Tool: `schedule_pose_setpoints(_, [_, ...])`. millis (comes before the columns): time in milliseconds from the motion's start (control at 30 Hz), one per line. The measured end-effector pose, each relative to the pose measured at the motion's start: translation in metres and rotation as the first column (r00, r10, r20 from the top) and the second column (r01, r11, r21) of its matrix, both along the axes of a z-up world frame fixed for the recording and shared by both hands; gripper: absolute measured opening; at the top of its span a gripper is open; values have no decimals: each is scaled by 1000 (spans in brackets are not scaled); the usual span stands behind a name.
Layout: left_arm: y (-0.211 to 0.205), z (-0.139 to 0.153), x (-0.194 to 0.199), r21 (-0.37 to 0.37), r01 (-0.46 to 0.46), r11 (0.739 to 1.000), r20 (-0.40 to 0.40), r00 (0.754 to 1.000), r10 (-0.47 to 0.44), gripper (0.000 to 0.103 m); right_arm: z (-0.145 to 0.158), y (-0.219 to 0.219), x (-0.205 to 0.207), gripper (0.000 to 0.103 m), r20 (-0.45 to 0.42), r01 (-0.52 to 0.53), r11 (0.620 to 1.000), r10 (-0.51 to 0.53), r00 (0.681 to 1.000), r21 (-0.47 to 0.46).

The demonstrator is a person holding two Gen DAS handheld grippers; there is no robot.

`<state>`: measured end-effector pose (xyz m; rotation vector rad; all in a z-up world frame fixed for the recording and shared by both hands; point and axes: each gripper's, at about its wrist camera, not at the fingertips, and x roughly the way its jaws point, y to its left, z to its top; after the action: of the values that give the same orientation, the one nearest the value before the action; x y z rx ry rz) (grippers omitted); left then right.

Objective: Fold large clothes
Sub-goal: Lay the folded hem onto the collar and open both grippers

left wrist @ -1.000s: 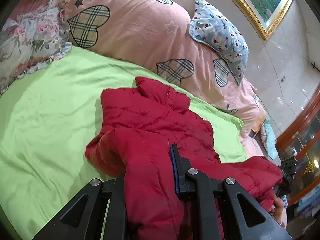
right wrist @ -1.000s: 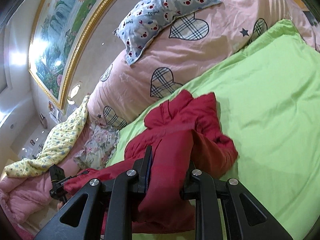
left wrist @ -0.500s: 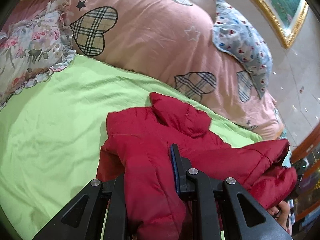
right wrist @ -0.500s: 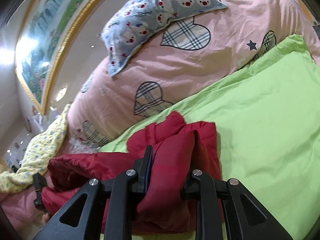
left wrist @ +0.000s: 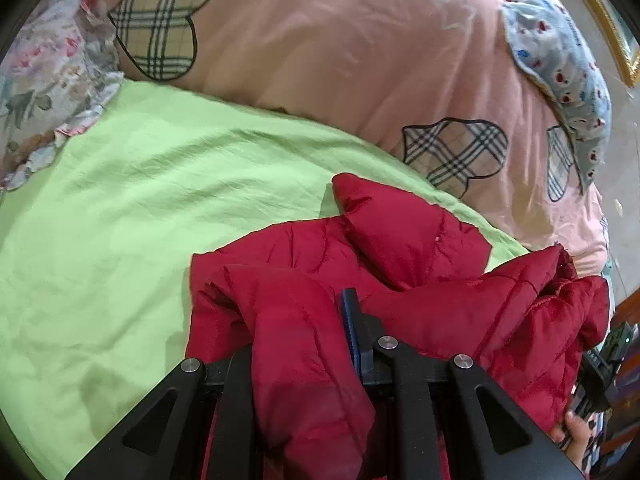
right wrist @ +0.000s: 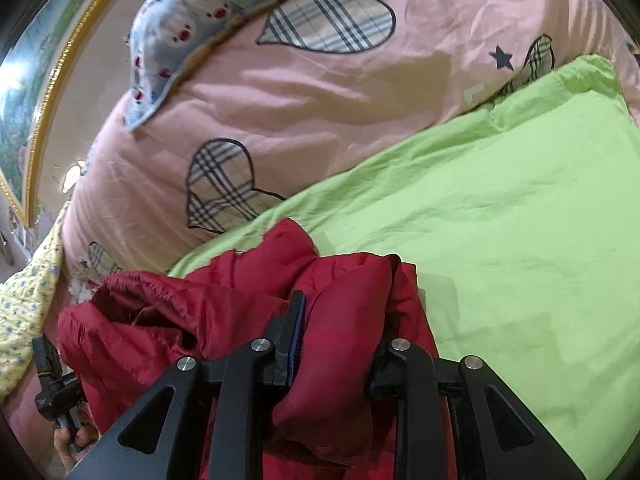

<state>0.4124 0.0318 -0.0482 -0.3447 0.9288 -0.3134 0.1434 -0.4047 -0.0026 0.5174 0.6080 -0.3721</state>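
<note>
My left tool (left wrist: 304, 344) is clamped on a thick fold of the red padded jacket (left wrist: 404, 240), and my right tool (right wrist: 340, 344) is likewise closed on a bunched fold of that jacket (right wrist: 224, 312). In the left view the jacket sits at lower centre and stretches toward the right edge of the frame, one rounded end pointing up toward the pink heart-print duvet (left wrist: 360, 52). It lies on the green sheet (left wrist: 120, 220) of the bed, near the sheet's far edge. Bare green sheet (right wrist: 520, 220) fills the right of the right view.
</note>
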Motion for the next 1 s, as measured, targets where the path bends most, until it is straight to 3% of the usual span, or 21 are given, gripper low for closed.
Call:
schedule_pose_setpoints(367, [-8,-42,56,-81,-24,996,-58,998,20,21,-34,-16,37,29,-33,58,998,-58,998,2])
schedule_pose_setpoints(533, [-1,-38,59,-110,2,994,-43,999,-7,26,-45,-24,45,29,-36,83,996,-82,996,15])
schedule_pose_setpoints(700, [14,-13,48,-116,22,993,-10,1000,-23,34,-46,-26,56,29,-52,91,996,-91,994,4])
schedule_pose_setpoints(800, [25,3,33,-117,32,993,33,999,-29,41,-47,-25,62,29,-61,94,996,-94,994,-4])
schedule_pose_setpoints(933, [41,31,-7,-70,-4,998,143,990,14,83,-48,-23,68,29,-74,95,995,-97,993,-26])
schedule_pose_setpoints(1000, [42,45,-28,-59,14,998,196,981,-2,83,-49,-23,70,29,-80,105,994,-107,991,-38])
